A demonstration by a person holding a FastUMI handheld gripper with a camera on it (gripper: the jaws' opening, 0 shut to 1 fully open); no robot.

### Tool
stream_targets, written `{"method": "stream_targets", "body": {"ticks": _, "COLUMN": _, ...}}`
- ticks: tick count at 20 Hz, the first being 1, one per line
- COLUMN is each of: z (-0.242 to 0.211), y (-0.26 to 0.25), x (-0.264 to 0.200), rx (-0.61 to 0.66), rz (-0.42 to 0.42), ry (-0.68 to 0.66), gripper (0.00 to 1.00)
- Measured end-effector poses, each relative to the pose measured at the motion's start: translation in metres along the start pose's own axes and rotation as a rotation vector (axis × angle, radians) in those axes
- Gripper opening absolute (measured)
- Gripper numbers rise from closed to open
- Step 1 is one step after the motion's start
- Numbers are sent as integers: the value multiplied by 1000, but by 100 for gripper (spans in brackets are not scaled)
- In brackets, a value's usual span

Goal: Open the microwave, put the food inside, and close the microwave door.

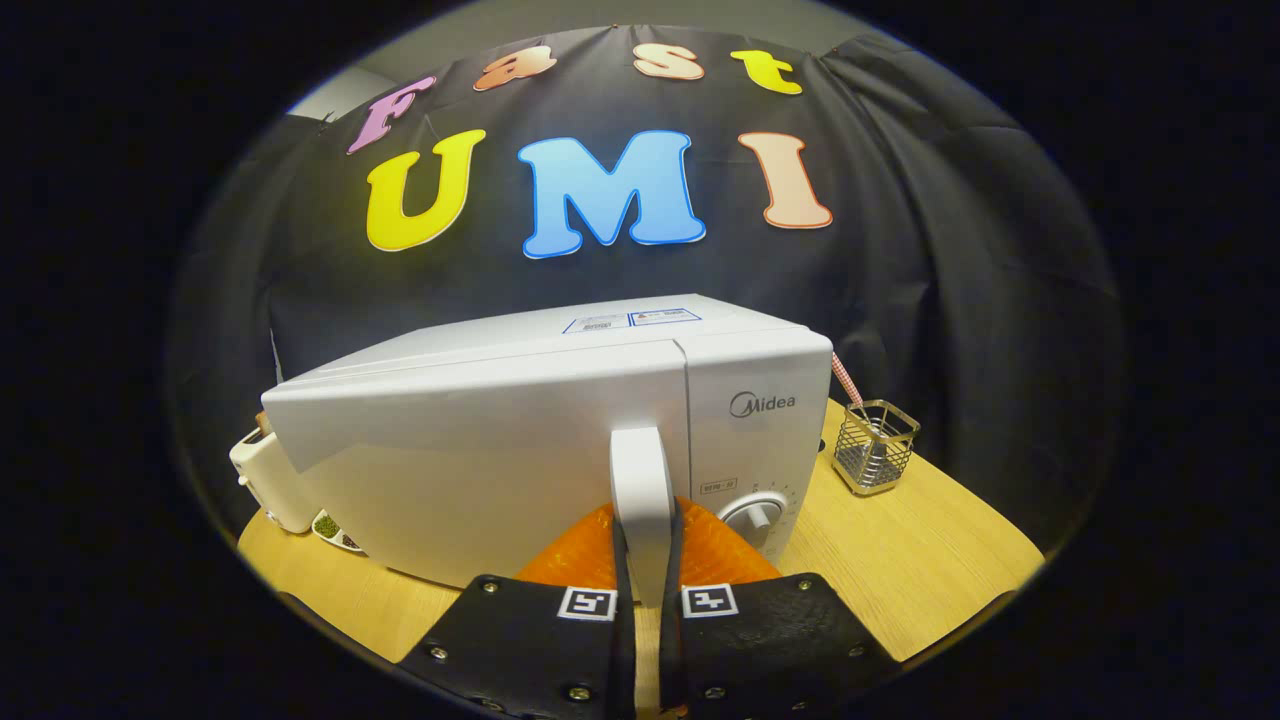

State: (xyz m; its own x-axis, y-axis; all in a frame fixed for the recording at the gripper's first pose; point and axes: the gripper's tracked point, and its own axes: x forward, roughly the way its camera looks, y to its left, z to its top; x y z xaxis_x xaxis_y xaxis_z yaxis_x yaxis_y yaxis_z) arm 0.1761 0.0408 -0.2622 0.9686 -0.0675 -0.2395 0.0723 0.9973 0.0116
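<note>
A white microwave (480, 440) stands on the wooden table (900, 570), right in front of me. Its upright door handle (640, 480) rises between my two fingers, and my gripper (645, 540) is shut on it, with the pads (575, 555) pressing from both sides. Only a thin seam separates the door's handle edge from the control panel and its round dial (755, 512); I cannot tell whether the door is ajar. A small dish of green food (335, 530) peeks out by the microwave's left front corner.
A pale toaster-like appliance (265, 480) sits left of the microwave, behind the dish. A wire-mesh cup (875, 445) holding a pink checked stick stands to the microwave's right. Bare tabletop runs in front of that cup.
</note>
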Motion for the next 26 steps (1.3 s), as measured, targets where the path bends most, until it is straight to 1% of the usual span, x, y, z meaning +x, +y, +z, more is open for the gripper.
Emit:
{"method": "stream_targets", "body": {"ticks": 5, "z": -5, "y": 2, "x": -9, "rx": 4, "rz": 12, "ry": 31, "gripper": 9}}
{"method": "stream_targets", "body": {"ticks": 8, "z": -18, "y": 9, "x": -51, "rx": -52, "rz": 26, "ry": 25, "gripper": 10}}
{"method": "stream_targets", "body": {"ticks": 10, "z": -28, "y": 16, "x": -75, "rx": -41, "rz": 33, "ry": 55, "gripper": 9}}
{"method": "stream_targets", "body": {"ticks": 12, "z": -36, "y": 24, "x": -96, "rx": -73, "rz": 42, "ry": 75, "gripper": 9}}
{"method": "stream_targets", "body": {"ticks": 13, "z": -41, "y": 30, "x": -105, "rx": -81, "rz": 65, "ry": 93, "gripper": 11}}
{"method": "stream_targets", "body": {"ticks": 15, "z": -48, "y": 43, "x": -126, "rx": -88, "rz": 122, "ry": 128, "gripper": 25}}
{"method": "stream_targets", "body": {"ticks": 16, "z": -51, "y": 50, "x": -135, "rx": -104, "rz": 154, "ry": 145, "gripper": 28}}
{"method": "stream_targets", "body": {"ticks": 17, "z": -56, "y": 58, "x": -143, "rx": -124, "rz": 185, "ry": 155, "gripper": 42}}
{"method": "stream_targets", "body": {"ticks": 19, "z": -56, "y": 73, "x": -163, "rx": -184, "rz": 247, "ry": 153, "gripper": 59}}
{"method": "stream_targets", "body": {"ticks": 20, "z": -57, "y": 79, "x": -170, "rx": -209, "rz": 267, "ry": 155, "gripper": 59}}
{"method": "stream_targets", "body": {"ticks": 21, "z": -62, "y": 82, "x": -176, "rx": -218, "rz": 285, "ry": 168, "gripper": 64}}
{"method": "stream_targets", "body": {"ticks": 26, "z": -70, "y": 116, "x": -224, "rx": -263, "rz": 424, "ry": 202, "gripper": 64}}
